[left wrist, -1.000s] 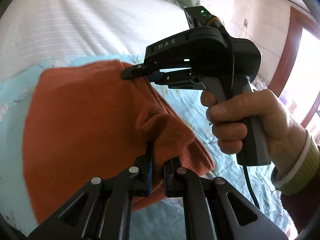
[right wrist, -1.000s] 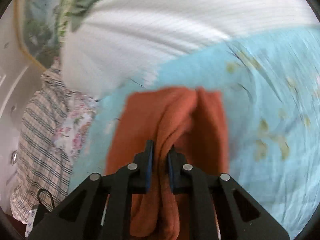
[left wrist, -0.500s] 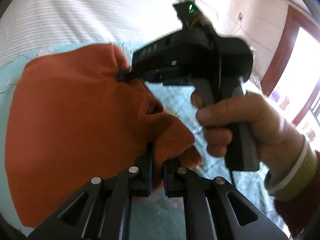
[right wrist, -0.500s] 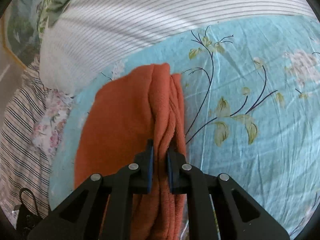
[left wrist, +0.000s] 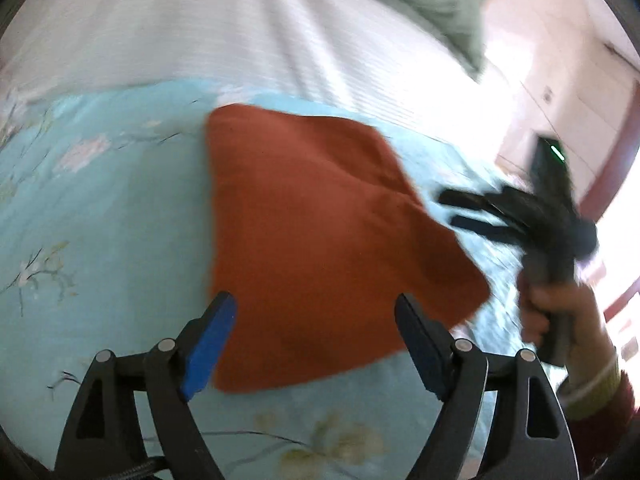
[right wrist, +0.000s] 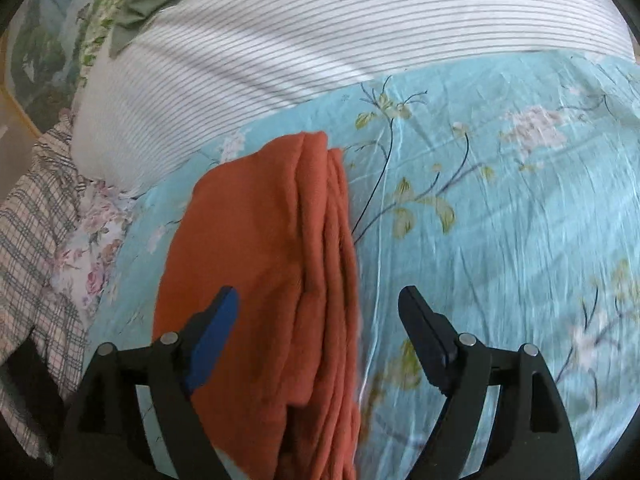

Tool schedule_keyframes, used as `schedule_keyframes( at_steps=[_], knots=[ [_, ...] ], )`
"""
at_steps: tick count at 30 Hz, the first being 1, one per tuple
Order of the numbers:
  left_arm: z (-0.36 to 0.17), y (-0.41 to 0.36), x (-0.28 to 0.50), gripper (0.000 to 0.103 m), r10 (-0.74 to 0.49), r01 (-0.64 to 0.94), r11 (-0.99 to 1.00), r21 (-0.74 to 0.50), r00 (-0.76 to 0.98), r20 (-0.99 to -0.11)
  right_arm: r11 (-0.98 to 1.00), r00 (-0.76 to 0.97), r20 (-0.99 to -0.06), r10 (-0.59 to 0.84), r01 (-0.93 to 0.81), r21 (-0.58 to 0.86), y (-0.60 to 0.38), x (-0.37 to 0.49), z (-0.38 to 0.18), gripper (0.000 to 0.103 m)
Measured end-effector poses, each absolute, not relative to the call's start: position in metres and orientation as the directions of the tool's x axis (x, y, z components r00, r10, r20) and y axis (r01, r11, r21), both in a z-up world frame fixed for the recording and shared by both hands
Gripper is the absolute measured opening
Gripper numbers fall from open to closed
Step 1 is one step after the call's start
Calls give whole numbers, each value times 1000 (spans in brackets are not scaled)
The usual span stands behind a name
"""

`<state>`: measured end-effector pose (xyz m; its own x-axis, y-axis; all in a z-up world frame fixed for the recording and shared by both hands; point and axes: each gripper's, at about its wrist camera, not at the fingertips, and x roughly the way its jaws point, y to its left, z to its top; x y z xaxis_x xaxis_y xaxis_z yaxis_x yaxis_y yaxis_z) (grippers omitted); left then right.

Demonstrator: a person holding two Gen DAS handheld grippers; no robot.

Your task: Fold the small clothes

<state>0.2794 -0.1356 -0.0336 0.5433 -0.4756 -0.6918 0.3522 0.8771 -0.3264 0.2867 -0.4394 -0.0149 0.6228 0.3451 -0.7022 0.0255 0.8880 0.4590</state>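
In the right wrist view, plaid cloth (right wrist: 36,216) crowds the left edge; bare blue sheet (right wrist: 500,216) lies open to the right. The folded orange cloth (right wrist: 264,280) runs lengthwise from bottom centre toward the striped pillow (right wrist: 320,40). The left gripper (left wrist: 316,312) and right gripper (right wrist: 318,306) have both just been opening and stand spread, pinching nothing.

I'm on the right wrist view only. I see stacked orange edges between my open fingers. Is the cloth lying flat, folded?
Observer: Yes. In the left wrist view the orange cloth lies as one flat folded panel on the blue floral sheet.
Operator: Is the left gripper clamped on it?
Observer: No. The left gripper has just opened; nothing is pinched between its fingers.
Operator: Where does my right gripper sit from that side?
Observer: The right gripper is off the cloth's right edge, jaws apart, a hand on its handle.
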Motion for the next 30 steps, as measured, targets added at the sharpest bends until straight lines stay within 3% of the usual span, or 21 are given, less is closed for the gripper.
schedule_keyframes(
  at_steps=[7, 17, 18, 19, 20, 21, 25, 30],
  knots=[
    [-65, -105, 351, 82, -540, 251, 841, -479, 435, -720, 851, 576, -706, 412, 34, 524, -446, 289, -38, 83],
    [-101, -139, 400, 81, -579, 210, 814, -541, 357, -733, 797, 518, -679, 520, -9, 603, -440, 316, -60, 82],
    [-102, -140, 402, 78, -577, 217, 816, -536, 364, -731, 799, 515, -682, 519, -9, 602, -439, 318, -61, 79],
    [-102, -142, 403, 68, -572, 222, 820, -528, 370, -732, 800, 512, -684, 519, -10, 600, -436, 320, -63, 74],
    [-103, -145, 404, 63, -568, 229, 823, -520, 373, -734, 801, 508, -687, 519, -10, 598, -434, 321, -64, 52],
    [-102, -147, 403, 56, -558, 232, 829, -508, 374, -741, 800, 492, -699, 520, 6, 600, -430, 323, -68, 40],
    [-91, -147, 396, 29, -549, 266, 836, -480, 397, -735, 814, 496, -713, 496, 21, 581, -416, 319, -64, 27],
    [-61, -116, 358, 26, -522, 286, 853, -436, 461, -718, 815, 519, -689, 506, -26, 579, -391, 303, -46, 23]
  ],
)
